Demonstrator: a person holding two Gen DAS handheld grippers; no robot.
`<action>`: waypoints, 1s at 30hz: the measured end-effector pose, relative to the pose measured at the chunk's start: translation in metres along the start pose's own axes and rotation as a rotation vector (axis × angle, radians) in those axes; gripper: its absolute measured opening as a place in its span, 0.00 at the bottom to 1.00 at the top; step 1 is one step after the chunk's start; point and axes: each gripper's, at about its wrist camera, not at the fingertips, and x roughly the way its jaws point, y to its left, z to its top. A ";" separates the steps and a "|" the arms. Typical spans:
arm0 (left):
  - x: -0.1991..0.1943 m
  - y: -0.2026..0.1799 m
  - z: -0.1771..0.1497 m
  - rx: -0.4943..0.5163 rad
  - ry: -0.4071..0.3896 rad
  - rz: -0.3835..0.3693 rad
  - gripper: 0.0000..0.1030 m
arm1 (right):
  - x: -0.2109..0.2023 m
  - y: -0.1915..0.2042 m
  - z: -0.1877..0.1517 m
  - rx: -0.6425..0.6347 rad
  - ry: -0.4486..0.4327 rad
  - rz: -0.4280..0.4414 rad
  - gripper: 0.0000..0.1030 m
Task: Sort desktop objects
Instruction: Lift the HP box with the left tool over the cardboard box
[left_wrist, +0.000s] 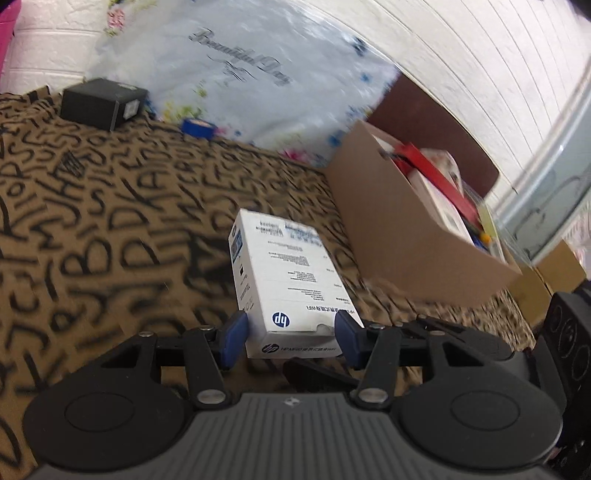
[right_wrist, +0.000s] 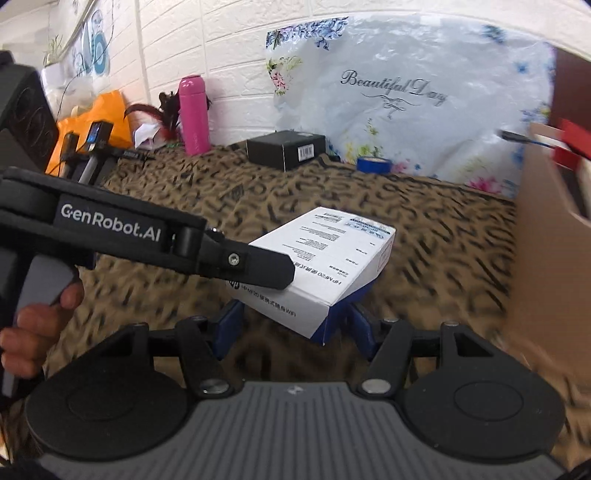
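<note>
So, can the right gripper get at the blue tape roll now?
Probably not as things stand: the right gripper is closed on the white HP box, though the cloth before the blue tape roll lies bare.

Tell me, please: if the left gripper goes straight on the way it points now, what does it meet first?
Nothing new: the left gripper already clamps the white HP box. Beyond that box lies the letter-patterned cloth, though depth is unclear.

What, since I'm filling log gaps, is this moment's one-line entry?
left gripper: shut on white box | right gripper: shut on white box | cardboard bin: to the right, part filled
</note>
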 end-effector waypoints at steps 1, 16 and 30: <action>-0.001 -0.007 -0.007 0.018 0.017 -0.006 0.53 | -0.009 0.000 -0.007 0.011 0.004 -0.006 0.60; 0.011 -0.031 -0.022 0.060 0.082 0.034 0.72 | -0.055 -0.006 -0.064 -0.053 0.000 -0.062 0.76; -0.011 -0.084 -0.002 0.152 0.005 -0.047 0.66 | -0.080 0.001 -0.045 -0.062 -0.117 -0.059 0.73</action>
